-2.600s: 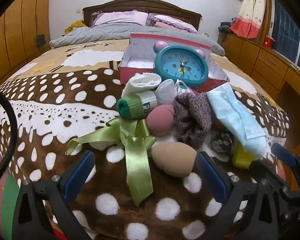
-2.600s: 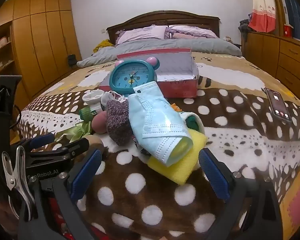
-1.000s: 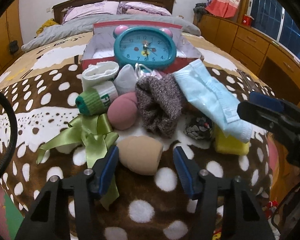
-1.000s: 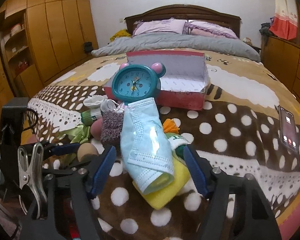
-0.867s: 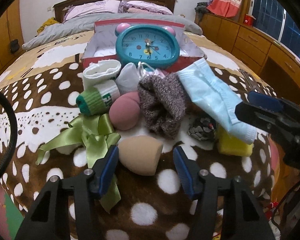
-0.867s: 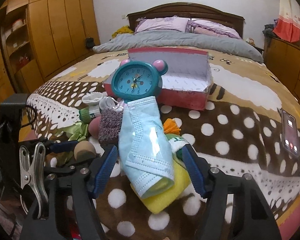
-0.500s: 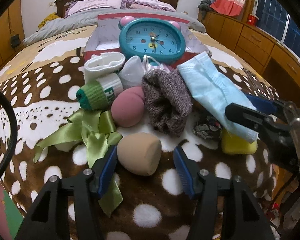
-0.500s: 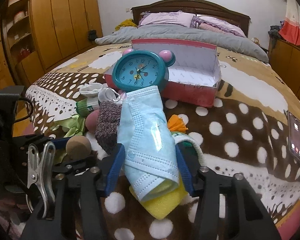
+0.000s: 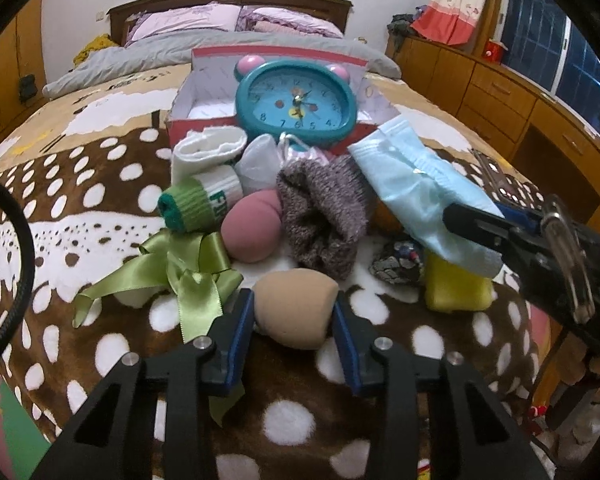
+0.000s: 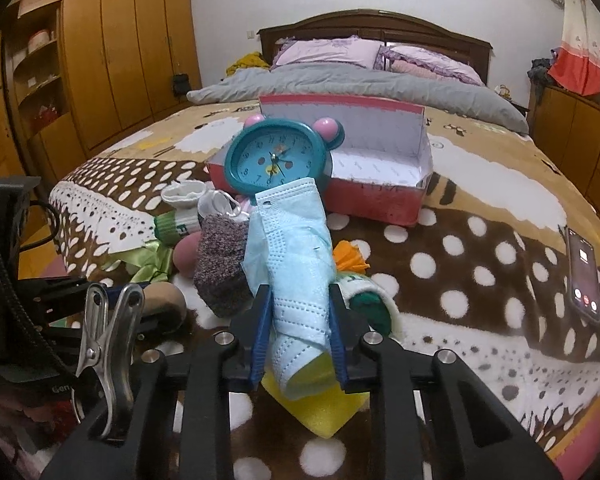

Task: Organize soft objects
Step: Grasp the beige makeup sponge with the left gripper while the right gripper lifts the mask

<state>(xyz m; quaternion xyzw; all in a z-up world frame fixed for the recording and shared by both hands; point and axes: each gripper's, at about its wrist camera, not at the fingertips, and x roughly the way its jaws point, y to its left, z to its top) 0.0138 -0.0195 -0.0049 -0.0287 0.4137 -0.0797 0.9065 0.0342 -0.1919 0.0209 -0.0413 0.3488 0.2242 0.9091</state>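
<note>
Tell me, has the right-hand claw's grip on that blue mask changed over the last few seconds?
Yes. The right gripper has closed in: its fingers, earlier wide apart on either side of the pile, now pinch the blue face mask lying over the yellow sponge.

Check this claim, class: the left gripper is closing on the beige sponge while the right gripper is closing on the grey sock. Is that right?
Not quite. The right gripper is closing on the blue mask, not the grey sock, as the right wrist view shows. The left gripper is indeed closing on the beige sponge.
</note>
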